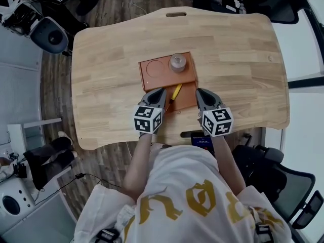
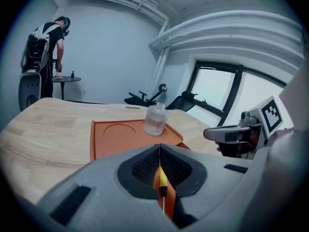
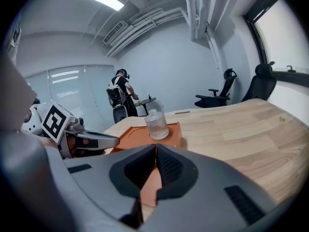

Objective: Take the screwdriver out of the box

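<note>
**Desk:** What do the jaws show?

**Photographer:** Both pairs are pressed together to the tips and hold nothing. On the left gripper (image 2: pixel 159 148) the pads meet. Through the slit beneath them the yellow-handled screwdriver (image 2: pixel 162 180) lies on orange floor, unclamped. The right gripper (image 3: pixel 155 146) is closed the same way, with only orange floor showing in its slit.

**Desk:** Where is the tool?

**Photographer:** From the head view, the screwdriver (image 1: pixel 175 93) lies aslant in the near section of the orange box (image 1: pixel 157 80). The left gripper (image 1: pixel 161 91) is just beside it on one side and the right gripper (image 1: pixel 198 91) on the other. The box sits mid-table (image 1: pixel 243 59), its near section towards the near edge. A clear jar (image 1: pixel 177 62) stands on the box's far section, well apart from both grippers.

**Desk:** So the removal hasn't begun?

**Photographer:** By my reading, no. This is the approach.

**Desk:** How should the pick go?

**Photographer:** In my judgement the left jaws, which look lined up on the tool, should part before descending, far enough to straddle the handle. They should close across the yellow grip, since the thin shaft would likely slip or pivot. Tips should stay clear of the box wall, and the lift should go straight up before anything moves sideways. The right gripper could steady the box's near rim so it doesn't slide. Neither gripper should swing towards the jar.
</note>
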`<action>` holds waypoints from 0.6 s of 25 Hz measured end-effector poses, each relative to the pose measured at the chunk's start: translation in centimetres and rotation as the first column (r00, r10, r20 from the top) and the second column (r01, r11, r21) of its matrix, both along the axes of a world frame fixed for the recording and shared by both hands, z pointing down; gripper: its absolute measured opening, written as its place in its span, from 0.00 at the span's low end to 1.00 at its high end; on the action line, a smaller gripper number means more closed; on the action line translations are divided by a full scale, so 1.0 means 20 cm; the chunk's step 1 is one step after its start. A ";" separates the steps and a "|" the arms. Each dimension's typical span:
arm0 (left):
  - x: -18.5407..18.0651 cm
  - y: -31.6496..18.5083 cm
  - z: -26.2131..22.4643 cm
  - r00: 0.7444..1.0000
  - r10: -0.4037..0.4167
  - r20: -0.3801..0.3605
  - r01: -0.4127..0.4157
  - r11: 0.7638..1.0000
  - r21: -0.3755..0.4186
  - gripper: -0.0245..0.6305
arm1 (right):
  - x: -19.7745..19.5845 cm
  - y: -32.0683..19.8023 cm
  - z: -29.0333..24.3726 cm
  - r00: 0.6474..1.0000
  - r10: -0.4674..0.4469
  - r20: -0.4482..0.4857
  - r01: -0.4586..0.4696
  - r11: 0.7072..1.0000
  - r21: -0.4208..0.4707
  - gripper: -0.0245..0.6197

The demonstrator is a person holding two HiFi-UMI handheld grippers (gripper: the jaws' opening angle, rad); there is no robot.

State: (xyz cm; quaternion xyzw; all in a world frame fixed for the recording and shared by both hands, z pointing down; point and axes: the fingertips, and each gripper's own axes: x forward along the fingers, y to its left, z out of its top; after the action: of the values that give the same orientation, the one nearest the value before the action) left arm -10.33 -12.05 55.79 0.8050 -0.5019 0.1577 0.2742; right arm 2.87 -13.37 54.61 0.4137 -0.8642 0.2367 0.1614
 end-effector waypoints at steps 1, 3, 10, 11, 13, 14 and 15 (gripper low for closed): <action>0.01 0.01 0.02 1.000 0.011 0.002 -0.010 1.000 -0.015 0.05 | 0.00 0.00 0.01 1.000 0.000 -0.002 0.000 1.000 -0.002 0.06; 0.02 0.02 0.06 0.999 0.035 0.007 -0.034 0.998 -0.052 0.05 | 0.01 0.01 0.02 1.000 0.002 -0.005 -0.002 1.000 -0.010 0.06; 0.08 0.05 0.18 0.991 0.128 0.041 -0.121 0.982 -0.147 0.06 | 0.01 0.00 0.07 1.000 0.013 -0.007 -0.013 0.999 -0.037 0.06; 0.09 0.05 0.19 0.990 0.136 0.046 -0.128 0.980 -0.155 0.06 | 0.01 0.00 0.08 1.000 0.010 -0.010 -0.010 0.999 -0.040 0.06; 0.11 0.06 0.22 0.987 0.151 0.054 -0.139 0.976 -0.170 0.06 | 0.01 -0.01 0.09 1.000 0.006 -0.014 -0.007 0.999 -0.047 0.06; 0.12 0.05 0.23 0.986 0.158 0.057 -0.146 0.973 -0.178 0.06 | 0.02 -0.01 0.10 1.000 0.007 -0.014 -0.008 0.999 -0.050 0.06; 0.13 0.05 0.24 0.984 0.166 0.058 -0.153 0.970 -0.187 0.06 | 0.02 -0.01 0.11 1.000 0.009 -0.015 -0.010 0.999 -0.053 0.06</action>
State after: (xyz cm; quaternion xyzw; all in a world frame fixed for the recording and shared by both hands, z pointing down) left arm -7.67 -11.02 60.69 0.8082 -0.4286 0.2535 0.3144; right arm 3.29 -13.65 56.74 0.4151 -0.8543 0.2573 0.1778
